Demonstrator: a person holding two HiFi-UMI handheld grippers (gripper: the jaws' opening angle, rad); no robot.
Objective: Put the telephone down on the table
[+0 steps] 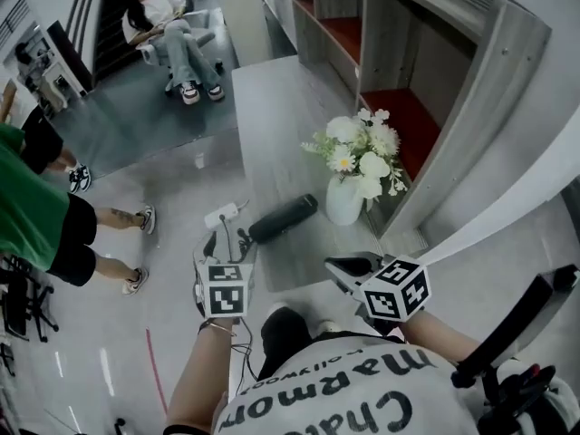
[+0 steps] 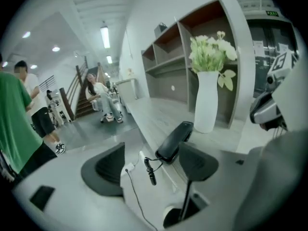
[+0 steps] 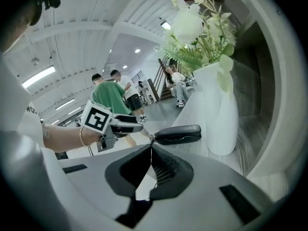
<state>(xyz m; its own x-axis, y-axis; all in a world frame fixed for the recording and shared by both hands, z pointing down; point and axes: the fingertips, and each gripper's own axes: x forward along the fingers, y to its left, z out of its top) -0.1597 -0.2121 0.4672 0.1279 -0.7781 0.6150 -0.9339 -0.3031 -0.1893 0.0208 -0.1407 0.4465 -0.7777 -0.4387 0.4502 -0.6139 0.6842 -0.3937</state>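
The black telephone handset [image 1: 284,217] lies flat on the grey table [image 1: 281,125], near its front left edge, with a short cord dangling from its near end [image 2: 150,170]. No gripper touches it. My left gripper [image 1: 225,241] hovers just left of and below the handset. In the left gripper view its jaws [image 2: 150,162] stand wide open and empty, with the handset [image 2: 174,141] beyond them. My right gripper [image 1: 337,265] sits off the table's front edge, right of the handset. Its jaws [image 3: 151,148] are shut on nothing, and the handset [image 3: 177,134] lies ahead.
A white vase of flowers [image 1: 344,202] stands on the table right of the handset. Grey shelving [image 1: 399,107] runs along the right. A white power strip [image 1: 222,214] lies on the floor by the table edge. A person in green [image 1: 36,216] stands left; another sits far back [image 1: 177,34].
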